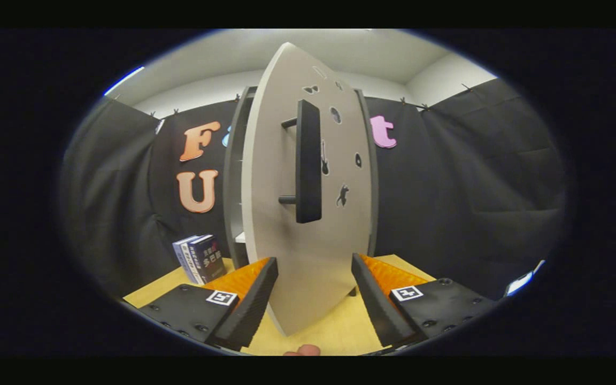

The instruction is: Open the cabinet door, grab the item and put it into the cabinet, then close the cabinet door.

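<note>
At the lower left of the frame a small box (pixel 199 258) stands upright on the tabletop (pixel 335 331), just left of the cabinet (pixel 236 176) and beyond the left finger; it looks like the item to be stowed. Right of it the cabinet's dark side and a slice of its inside show behind the cabinet door (pixel 308 256), which is swung partly ajar toward the camera. In the centre of the frame the door's handle (pixel 308 160) runs vertically, above and ahead of the fingers. The gripper (pixel 314 299) is spread open and grasps nothing, its fingers straddling the door's lower part. My guess is the box lies left and forward of the fingers, its long axis upright.
</note>
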